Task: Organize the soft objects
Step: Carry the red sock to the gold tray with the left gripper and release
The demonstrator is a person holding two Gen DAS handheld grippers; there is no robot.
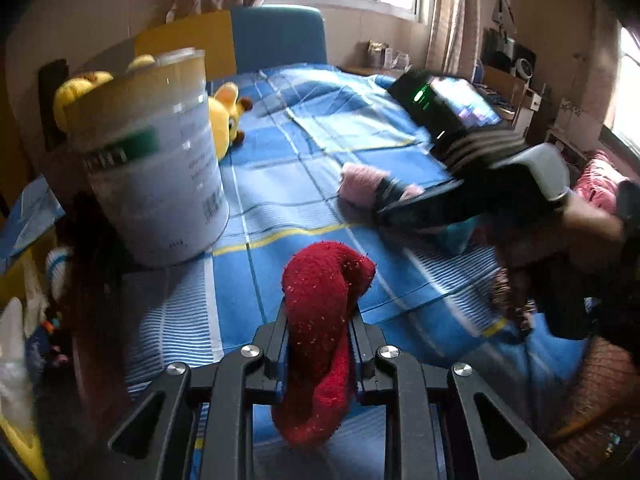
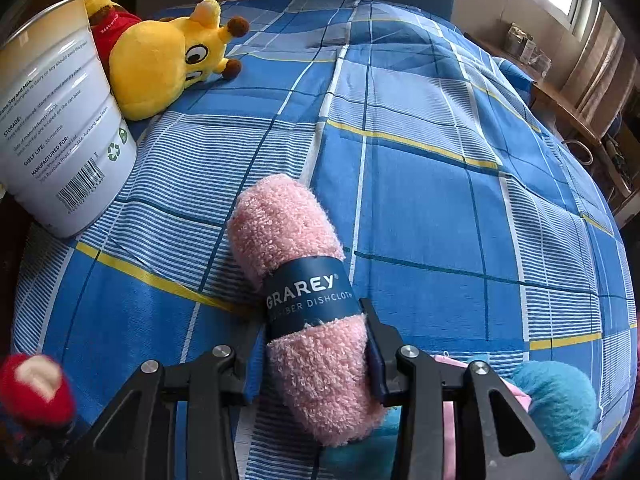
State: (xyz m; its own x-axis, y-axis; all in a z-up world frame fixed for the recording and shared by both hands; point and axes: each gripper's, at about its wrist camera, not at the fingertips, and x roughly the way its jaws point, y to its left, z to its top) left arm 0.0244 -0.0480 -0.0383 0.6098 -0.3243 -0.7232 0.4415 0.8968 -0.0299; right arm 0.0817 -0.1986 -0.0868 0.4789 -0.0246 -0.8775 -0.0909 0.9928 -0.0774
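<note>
A fuzzy red sock (image 1: pixel 320 320) hangs above the blue checked bed sheet (image 1: pixel 304 184), pinched between the pads of my left gripper (image 1: pixel 320 336), which is shut on it. My right gripper (image 2: pixel 316 344) is shut on a rolled pink dishcloth (image 2: pixel 296 248) with a dark blue paper band; the roll's far end rests on the bed sheet (image 2: pixel 420 200). In the left wrist view the right gripper (image 1: pixel 396 196) shows at right with the pink dishcloth (image 1: pixel 360 184). A white tin can (image 1: pixel 160 168) stands at left, and its label side white tin can (image 2: pixel 60 128) shows in the right wrist view.
Yellow plush toys (image 2: pixel 168 60) lie beside and behind the can, one in a red shirt. A blue fuzzy item (image 2: pixel 560 408) and pink cloth sit at the lower right. A desk with clutter (image 1: pixel 508 80) and windows stand beyond the bed.
</note>
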